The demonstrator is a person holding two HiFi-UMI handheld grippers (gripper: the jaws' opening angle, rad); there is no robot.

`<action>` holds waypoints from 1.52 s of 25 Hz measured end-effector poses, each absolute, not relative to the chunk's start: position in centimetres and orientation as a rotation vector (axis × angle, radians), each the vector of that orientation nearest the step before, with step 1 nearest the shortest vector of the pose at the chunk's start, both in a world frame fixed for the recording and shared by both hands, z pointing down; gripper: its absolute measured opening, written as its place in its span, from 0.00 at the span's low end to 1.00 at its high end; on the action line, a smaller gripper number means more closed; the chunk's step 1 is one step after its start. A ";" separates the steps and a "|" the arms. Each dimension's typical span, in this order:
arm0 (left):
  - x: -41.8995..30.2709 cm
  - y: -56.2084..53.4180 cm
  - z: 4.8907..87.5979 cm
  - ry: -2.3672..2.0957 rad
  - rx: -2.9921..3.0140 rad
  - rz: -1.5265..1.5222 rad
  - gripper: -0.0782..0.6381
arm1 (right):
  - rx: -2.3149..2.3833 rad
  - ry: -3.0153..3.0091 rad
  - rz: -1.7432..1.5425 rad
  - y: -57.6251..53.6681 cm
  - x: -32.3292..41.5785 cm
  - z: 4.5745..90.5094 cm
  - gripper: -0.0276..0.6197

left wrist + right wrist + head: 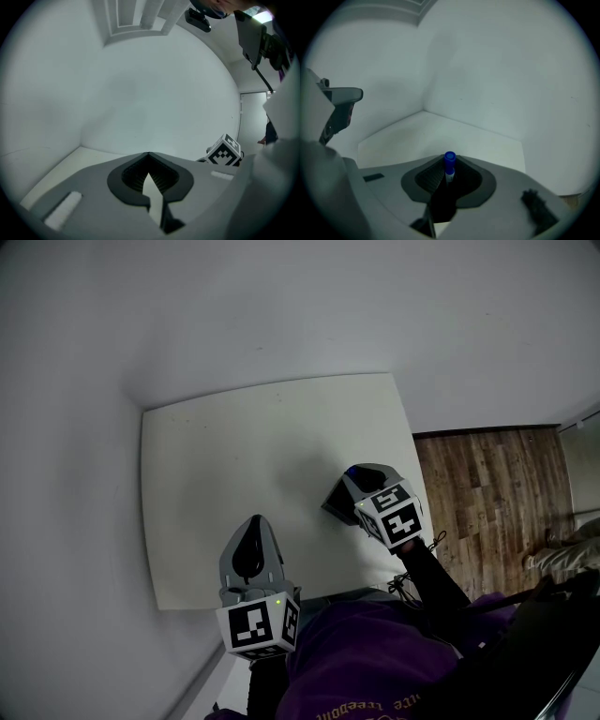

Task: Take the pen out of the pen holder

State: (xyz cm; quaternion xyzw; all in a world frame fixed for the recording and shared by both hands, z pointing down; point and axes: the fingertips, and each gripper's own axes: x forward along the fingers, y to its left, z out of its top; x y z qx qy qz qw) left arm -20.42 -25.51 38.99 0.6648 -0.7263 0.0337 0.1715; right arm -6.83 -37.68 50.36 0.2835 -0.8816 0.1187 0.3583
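A pen with a blue cap (pixel 449 157) stands upright in a black pen holder (pixel 335 502) near the right edge of the white table (pixel 234 474). My right gripper (pixel 449 165) is over the holder, and its pads close on the pen just under the cap. From the head view only the blue cap (pixel 349 469) shows at the tip of the right gripper (pixel 355 476). My left gripper (pixel 253 524) hovers over the table's front edge with its jaws shut and nothing between them, and its tips (pixel 148 154) point at the bare wall.
White walls meet in a corner behind the table. A wood floor (pixel 487 493) lies right of the table. The right gripper's marker cube (pixel 225 151) shows at the right in the left gripper view. A purple sleeve (pixel 375 662) fills the bottom of the head view.
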 end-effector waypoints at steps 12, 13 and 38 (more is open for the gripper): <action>-20.2 -25.4 38.0 -2.060 1.920 0.070 0.12 | 0.818 -2.380 0.280 -37.7 -6.2 44.8 0.16; -20.2 -25.5 37.8 -2.061 1.923 0.069 0.12 | 0.827 -2.394 0.274 -37.8 -6.2 44.1 0.16; -18.7 -25.6 34.1 -2.063 2.050 0.019 0.12 | 1.035 -2.647 0.131 -36.2 -4.0 31.9 0.16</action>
